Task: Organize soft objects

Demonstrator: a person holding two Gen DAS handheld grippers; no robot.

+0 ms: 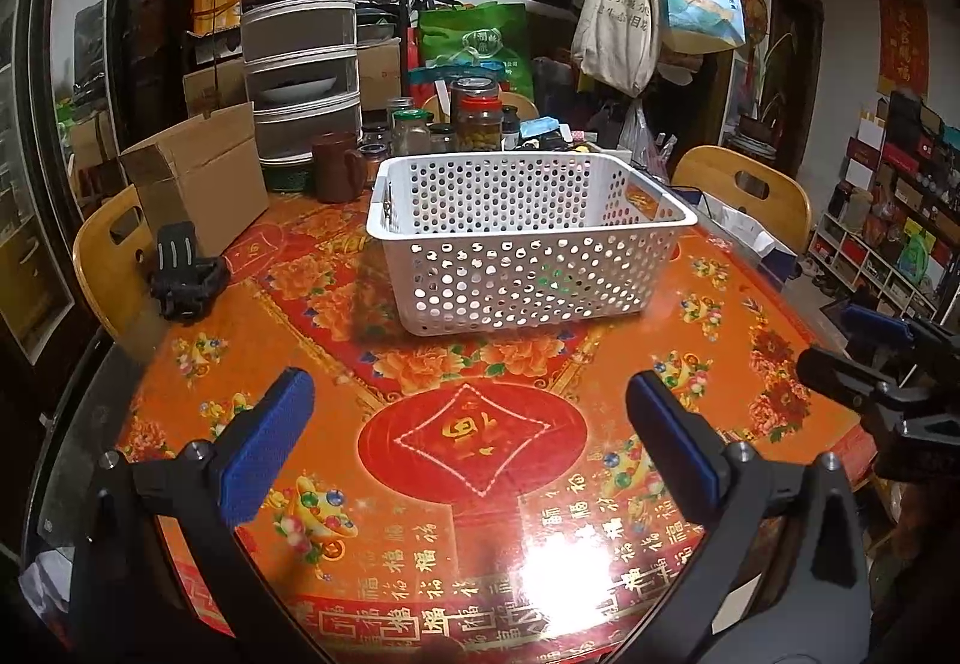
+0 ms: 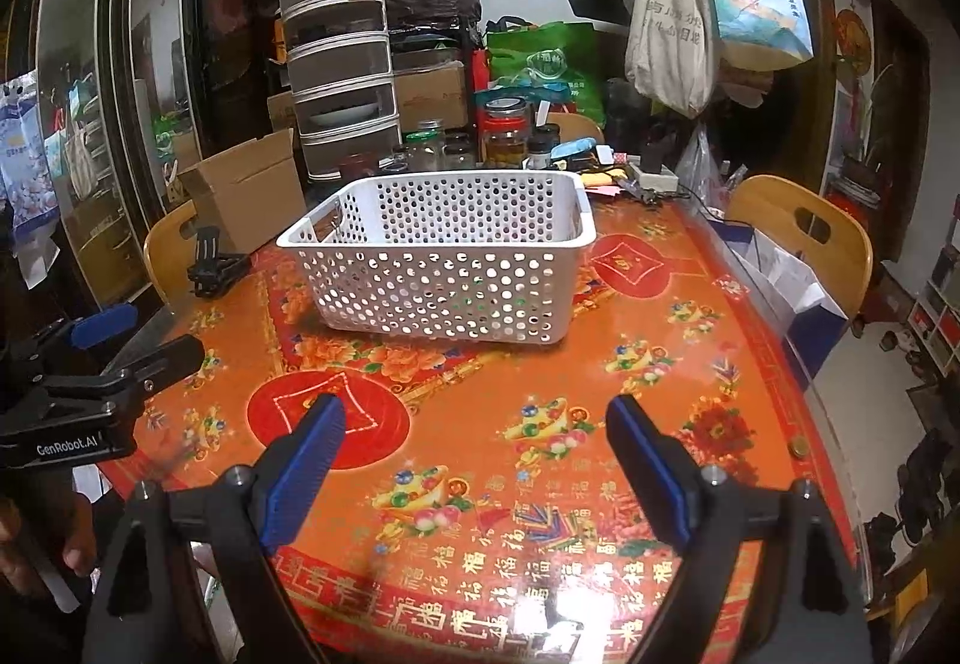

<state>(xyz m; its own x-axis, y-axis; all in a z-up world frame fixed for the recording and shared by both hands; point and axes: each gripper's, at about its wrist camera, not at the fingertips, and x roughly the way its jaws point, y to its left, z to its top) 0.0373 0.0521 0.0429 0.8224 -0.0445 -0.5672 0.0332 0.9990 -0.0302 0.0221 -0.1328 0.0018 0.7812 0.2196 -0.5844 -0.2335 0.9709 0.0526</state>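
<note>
Both the left gripper [image 1: 471, 442] and right gripper [image 2: 474, 460] hang over the table [image 1: 540, 514] with jaws spread wide, nothing between them. The white basket [image 1: 528, 238] sits at twelve o'clock, well apart; some green shows through its holes.

We have bare counter [image 1: 480, 484] in front of both grippers, with nothing lying between our fingers and the white basket [image 1: 528, 244]. The basket stands mid-counter with its top open, so we can come in from above. Left of it, a cardboard box [image 1: 198, 184] and a black clamp [image 1: 180, 274] narrow the left edge. Behind the basket, jars [image 1: 477, 120], a brown mug [image 1: 336, 166] and a stacked drawer tower [image 1: 300, 33] block the far side. Right of the basket the counter lies free to its edge
</note>
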